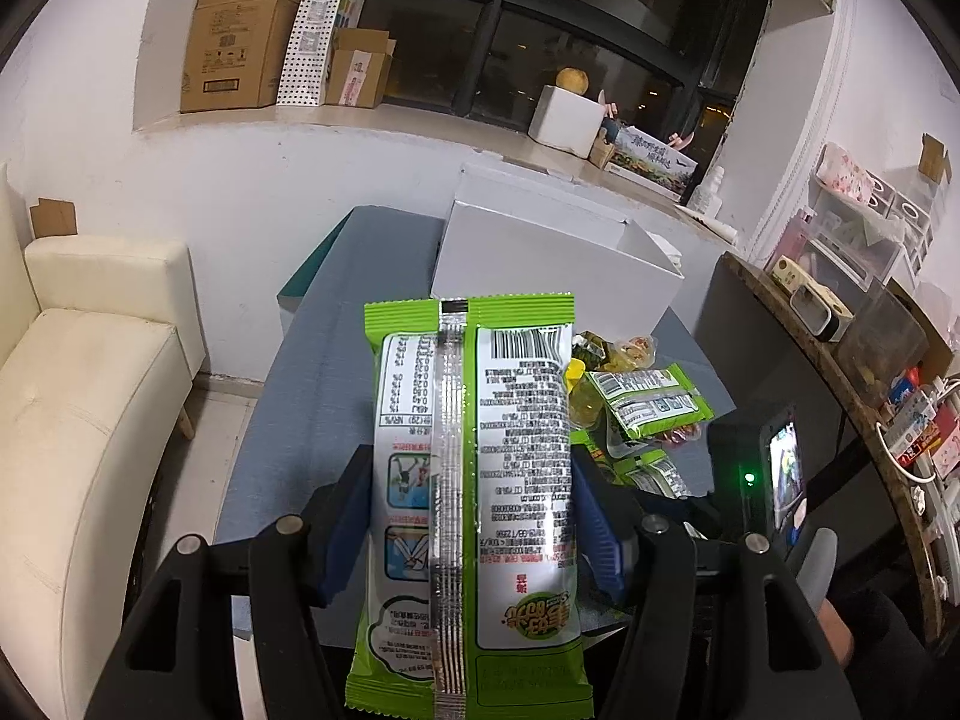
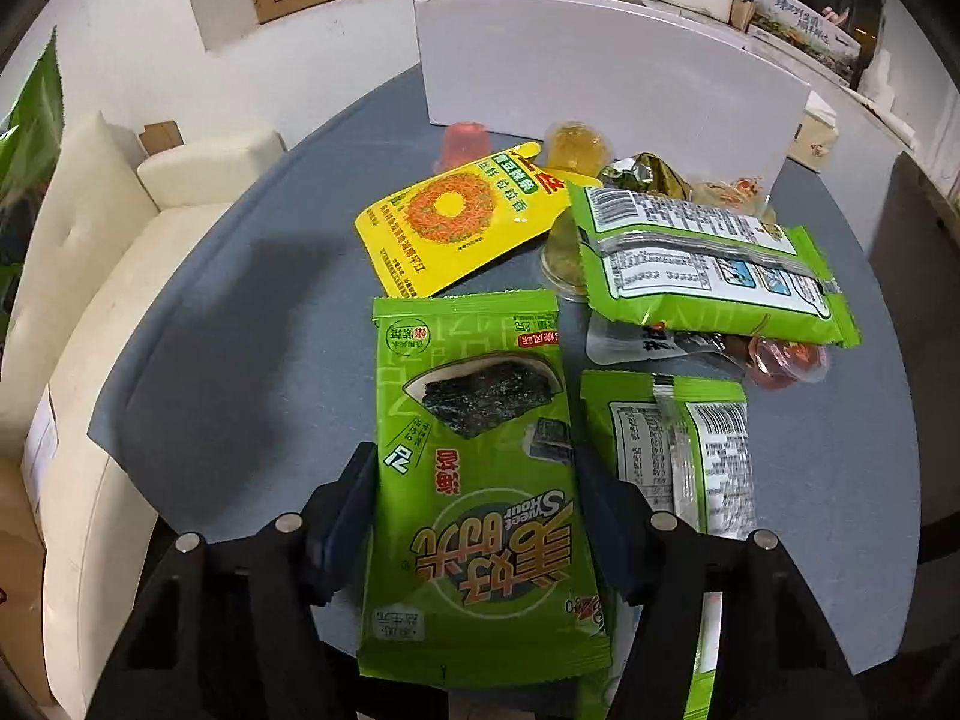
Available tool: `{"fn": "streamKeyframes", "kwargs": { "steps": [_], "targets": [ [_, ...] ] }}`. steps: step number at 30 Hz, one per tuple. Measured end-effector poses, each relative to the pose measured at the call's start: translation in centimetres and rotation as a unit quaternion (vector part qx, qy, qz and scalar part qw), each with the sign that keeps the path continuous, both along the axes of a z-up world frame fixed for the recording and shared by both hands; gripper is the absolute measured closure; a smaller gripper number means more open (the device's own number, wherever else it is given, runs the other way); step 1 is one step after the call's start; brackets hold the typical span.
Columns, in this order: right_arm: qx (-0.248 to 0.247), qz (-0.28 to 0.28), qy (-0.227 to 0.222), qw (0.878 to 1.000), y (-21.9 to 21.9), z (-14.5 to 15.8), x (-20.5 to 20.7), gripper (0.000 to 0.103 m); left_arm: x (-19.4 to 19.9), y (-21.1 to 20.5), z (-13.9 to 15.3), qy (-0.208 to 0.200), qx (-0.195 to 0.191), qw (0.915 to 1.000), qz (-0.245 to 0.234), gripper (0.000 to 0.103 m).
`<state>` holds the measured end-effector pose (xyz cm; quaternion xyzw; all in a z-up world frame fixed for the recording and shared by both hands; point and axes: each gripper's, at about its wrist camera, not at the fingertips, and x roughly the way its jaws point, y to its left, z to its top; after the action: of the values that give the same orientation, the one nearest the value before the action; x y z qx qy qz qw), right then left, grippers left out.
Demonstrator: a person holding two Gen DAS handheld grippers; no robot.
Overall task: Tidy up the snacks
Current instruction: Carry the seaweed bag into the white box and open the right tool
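A grey table (image 2: 240,324) is seen with a white box (image 2: 600,78) at its far edge and a heap of snacks in front of it, among them a yellow pouch (image 2: 456,222). A green seaweed packet (image 1: 474,480), back side up and raised above the table, is clamped between the narrowed fingers of the left gripper (image 1: 474,534). A second green packet (image 2: 474,480), front side up, is gripped between the closed-in fingers of the right gripper (image 2: 474,534); whether it touches the table cannot be told

Glossy green plastic seaweed packet (image 2: 474,480) with a shiny silver back seam; glossy yellow pouch (image 2: 462,219); matt grey table surface (image 2: 240,330); smooth matt white box (image 2: 600,66); brown cardboard cartons (image 1: 240,36)
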<state>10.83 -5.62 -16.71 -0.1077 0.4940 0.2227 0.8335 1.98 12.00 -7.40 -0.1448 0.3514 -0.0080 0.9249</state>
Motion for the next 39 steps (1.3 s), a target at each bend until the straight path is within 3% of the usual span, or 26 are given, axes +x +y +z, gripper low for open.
{"fn": "streamKeyframes", "kwargs": {
  "steps": [7, 13, 19, 25, 29, 31, 32, 33, 34, 36, 39],
  "targets": [
    [0.088, 0.013, -0.019, 0.996, -3.2, 5.1, -1.5, 0.034, 1.1, -0.1, 0.5, -0.002, 0.004, 0.9999, -0.009, 0.036],
    [0.162, -0.050, -0.063, 0.984, -8.1, 11.2, 1.9, 0.034, 5.0, -0.9, 2.5, -0.020, 0.015, 0.9994, -0.025, 0.036],
    [0.181, -0.116, -0.098, 0.972, -10.3, 15.0, 10.3, 0.034, 14.3, -1.8, 5.5, -0.037, 0.018, 0.9978, -0.052, 0.036],
    [0.197, -0.145, -0.081, 0.966, -9.6, 16.0, 19.6, 0.034, 25.3, -3.2, 7.7, -0.031, 0.055, 0.9956, -0.070, 0.036],
    [0.210, -0.154, -0.057, 0.964, -8.6, 15.9, 25.0, 0.033, 31.9, -3.6, 7.5, -0.013, 0.068, 0.9944, -0.080, 0.036],
    [0.224, -0.155, -0.051, 0.961, -8.4, 15.8, 27.0, 0.029, 34.0, -3.4, 6.9, -0.003, 0.065, 0.9945, -0.082, 0.031],
    [0.233, -0.150, -0.049, 0.959, -8.4, 15.6, 27.9, 0.021, 35.1, -3.4, 6.6, 0.002, 0.066, 0.9946, -0.080, 0.029],
    [0.240, -0.151, -0.048, 0.958, -8.4, 15.5, 28.7, 0.012, 36.1, -3.2, 6.1, 0.008, 0.072, 0.9948, -0.071, 0.018],
    [0.246, -0.155, -0.047, 0.956, -8.6, 15.4, 29.1, 0.000, 36.6, -3.2, 5.7, 0.015, 0.086, 0.9943, -0.061, 0.000],
    [0.252, -0.159, -0.049, 0.953, -9.1, 15.6, 29.2, 0.000, 37.2, -3.1, 5.0, 0.022, 0.119, 0.9919, -0.040, 0.000],
    [0.266, -0.159, -0.064, 0.949, -10.5, 15.8, 28.4, 0.000, 36.6, -2.4, 4.1, 0.022, 0.103, 0.9934, -0.047, 0.000]
  ]
}}
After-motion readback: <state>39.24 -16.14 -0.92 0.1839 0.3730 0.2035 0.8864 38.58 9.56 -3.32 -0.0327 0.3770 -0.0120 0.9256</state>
